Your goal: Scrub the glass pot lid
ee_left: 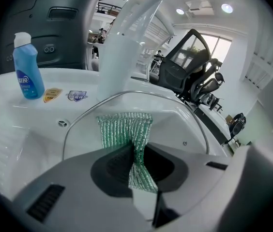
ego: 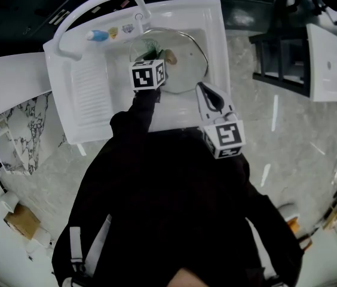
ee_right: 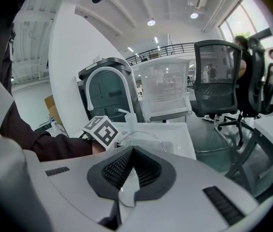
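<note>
Left tool (ee_left: 136,164) is gripping the green scrub cloth (ee_left: 126,128), holding it at the 9 o'clock edge of the glass pot lid (ego: 186,61) in the sink (ego: 215,34). Right tool (ee_right: 127,178) is idling closed and empty at the lid's 5 o'clock. Risk: the unsteadied lid may skid under scrubbing pressure.

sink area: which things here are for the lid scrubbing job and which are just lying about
For the job:
glass pot lid
green scrub cloth, clamped in the left gripper
sink holding the lid

Lying about:
blue bottle on the sink ledge
office chair
cardboard box on the floor
right gripper, shut and empty
</note>
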The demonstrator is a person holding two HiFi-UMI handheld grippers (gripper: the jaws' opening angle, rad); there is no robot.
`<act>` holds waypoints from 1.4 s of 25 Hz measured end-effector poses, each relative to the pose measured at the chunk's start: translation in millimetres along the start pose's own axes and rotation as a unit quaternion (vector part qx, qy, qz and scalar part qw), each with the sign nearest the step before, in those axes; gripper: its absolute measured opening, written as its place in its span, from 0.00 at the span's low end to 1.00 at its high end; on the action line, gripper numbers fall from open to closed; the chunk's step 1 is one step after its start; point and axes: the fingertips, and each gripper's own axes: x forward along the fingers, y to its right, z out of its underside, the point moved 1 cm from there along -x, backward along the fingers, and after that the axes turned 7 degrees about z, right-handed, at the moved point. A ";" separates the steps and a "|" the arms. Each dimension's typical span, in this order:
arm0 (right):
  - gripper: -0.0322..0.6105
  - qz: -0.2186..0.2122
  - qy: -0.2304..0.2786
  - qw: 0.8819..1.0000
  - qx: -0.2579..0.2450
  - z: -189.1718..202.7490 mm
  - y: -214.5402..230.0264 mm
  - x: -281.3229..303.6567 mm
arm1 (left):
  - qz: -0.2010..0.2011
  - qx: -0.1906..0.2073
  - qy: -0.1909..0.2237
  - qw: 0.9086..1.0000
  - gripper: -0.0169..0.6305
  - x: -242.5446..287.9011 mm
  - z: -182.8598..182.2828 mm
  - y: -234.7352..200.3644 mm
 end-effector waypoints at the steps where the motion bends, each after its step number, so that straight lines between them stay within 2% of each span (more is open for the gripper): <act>1: 0.05 0.000 -0.001 1.000 0.001 -0.1 0.9 0.1 | 0.001 0.001 -0.001 1.000 0.12 1.0 -0.1 1.8; 35: 0.05 0.008 0.011 1.000 0.015 5.6 30.1 -20.0 | 0.012 0.032 -0.016 0.999 0.12 16.2 3.1 46.8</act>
